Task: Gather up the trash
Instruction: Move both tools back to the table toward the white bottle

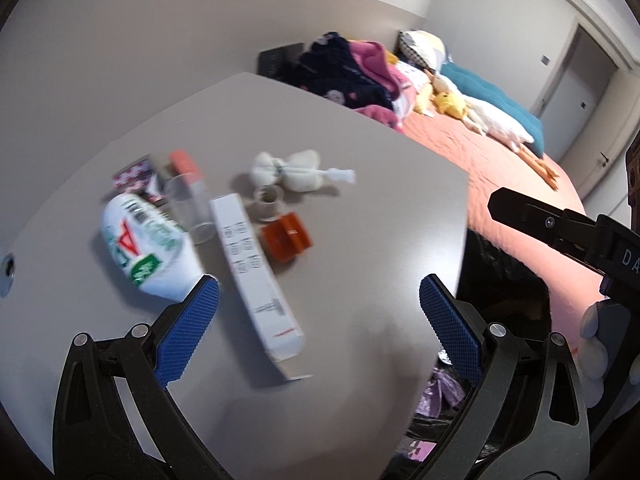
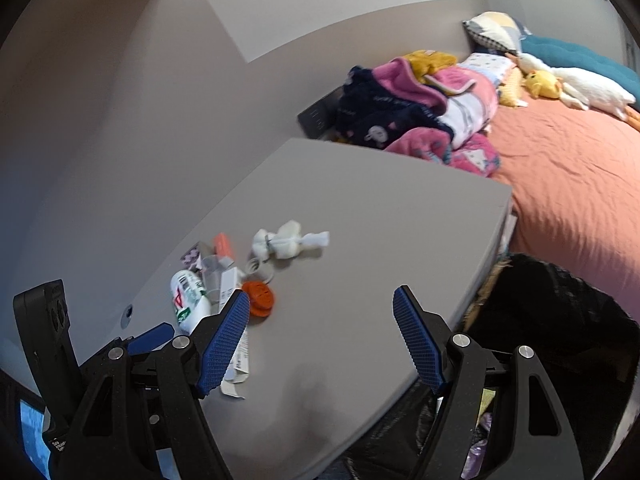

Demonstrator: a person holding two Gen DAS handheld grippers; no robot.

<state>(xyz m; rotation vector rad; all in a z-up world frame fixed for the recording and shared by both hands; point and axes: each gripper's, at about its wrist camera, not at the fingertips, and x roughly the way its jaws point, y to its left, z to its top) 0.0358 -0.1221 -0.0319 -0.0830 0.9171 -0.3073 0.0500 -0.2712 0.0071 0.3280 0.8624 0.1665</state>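
Trash lies on the left half of a grey table (image 1: pixel 360 140): a white bottle with a green label (image 1: pixel 148 248), a clear plastic cup (image 1: pixel 188 204), a long white box (image 1: pixel 256 276), an orange cap (image 1: pixel 286 236), a small tape roll (image 1: pixel 268 198) and a white wad with a syringe (image 1: pixel 292 170). My left gripper (image 1: pixel 320 284) hangs open just above the table, its left pad by the bottle's neck and the box between its jaws, untouched. My right gripper (image 2: pixel 320 292) is open over bare table, right of the orange cap (image 2: pixel 260 300) and box (image 2: pixel 240 360). A black trash bag (image 2: pixel 560 320) gapes beside the table's right edge.
A bed with an orange cover (image 2: pixel 568 184) runs along the right, with a pile of pink and navy clothes (image 2: pixel 416 112), soft toys (image 2: pixel 560 84) and a teal cushion. A dark box (image 2: pixel 320 114) sits behind the table. A grey wall (image 2: pixel 120 120) bounds the left side.
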